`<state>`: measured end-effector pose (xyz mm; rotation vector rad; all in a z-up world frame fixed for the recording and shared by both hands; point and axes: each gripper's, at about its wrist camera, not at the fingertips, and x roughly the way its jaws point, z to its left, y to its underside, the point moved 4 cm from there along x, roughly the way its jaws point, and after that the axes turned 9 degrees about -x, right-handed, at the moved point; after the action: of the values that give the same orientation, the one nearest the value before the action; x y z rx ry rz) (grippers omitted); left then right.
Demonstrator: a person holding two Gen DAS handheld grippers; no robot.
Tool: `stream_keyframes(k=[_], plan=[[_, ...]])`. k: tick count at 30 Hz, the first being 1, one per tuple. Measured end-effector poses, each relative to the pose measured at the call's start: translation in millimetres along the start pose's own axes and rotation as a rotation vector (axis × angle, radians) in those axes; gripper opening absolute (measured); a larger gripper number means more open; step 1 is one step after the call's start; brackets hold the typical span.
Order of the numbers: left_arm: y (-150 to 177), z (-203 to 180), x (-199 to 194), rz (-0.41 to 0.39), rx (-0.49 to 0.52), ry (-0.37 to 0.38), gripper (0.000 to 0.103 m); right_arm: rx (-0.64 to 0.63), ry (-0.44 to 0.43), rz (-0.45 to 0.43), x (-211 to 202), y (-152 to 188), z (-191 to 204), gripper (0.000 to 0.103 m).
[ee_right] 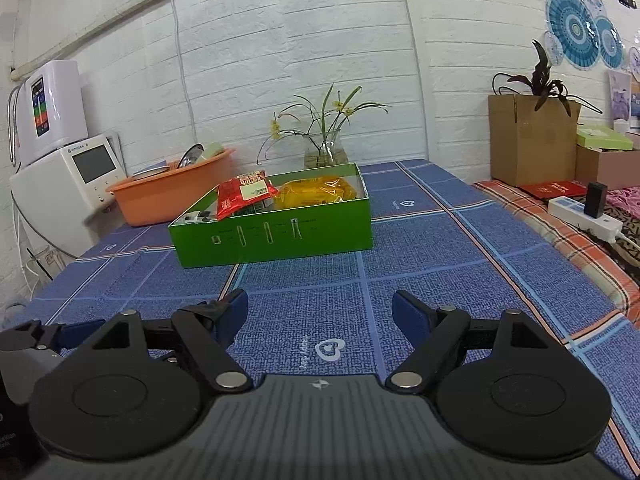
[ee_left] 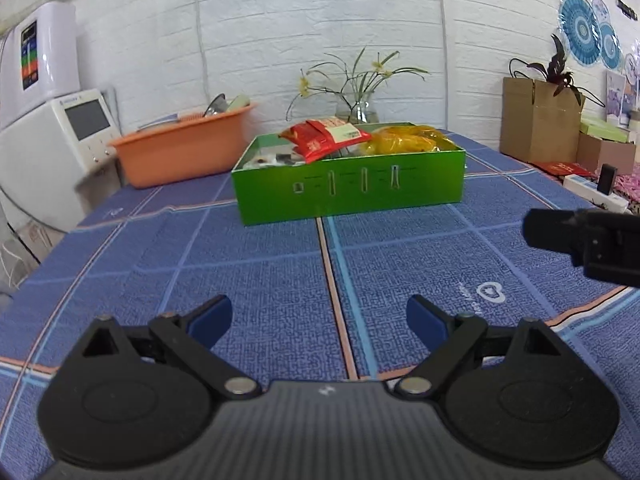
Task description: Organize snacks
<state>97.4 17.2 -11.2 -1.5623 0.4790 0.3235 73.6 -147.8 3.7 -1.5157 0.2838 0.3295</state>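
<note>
Though open-topped, green box (ee_left: 348, 184) snack-filled.

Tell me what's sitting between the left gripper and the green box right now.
Nothing: in the left wrist view, only bare blue checked tablecloth stretches from the open left gripper to the green box. The right wrist view shows the same bare stretch.

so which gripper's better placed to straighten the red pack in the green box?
Left, marginally. The left gripper is open and faces the green box squarely, with the red pack nearly dead ahead. From the right gripper, also open, the pack sits off to its left.
</note>
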Motion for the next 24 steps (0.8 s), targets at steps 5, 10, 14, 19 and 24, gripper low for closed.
stream_keyframes(k=[5,10,14,19,24], plan=[[2,2,-7,0.003,-0.032,-0.017,0.089,0.005,0.061,0.075,6,11,-6,0.103],[3,2,-8,0.018,-0.043,-0.026,0.089,-0.067,0.112,0.048,2,15,1,0.103],[6,4,-4,0.046,-0.059,-0.028,0.089,-0.084,0.109,0.038,0,17,3,0.103],[6,8,-3,0.052,-0.077,-0.036,0.089,-0.075,0.101,0.044,1,18,4,0.103],[6,12,-1,0.060,-0.094,-0.044,0.089,-0.077,0.102,0.044,0,18,5,0.103]])
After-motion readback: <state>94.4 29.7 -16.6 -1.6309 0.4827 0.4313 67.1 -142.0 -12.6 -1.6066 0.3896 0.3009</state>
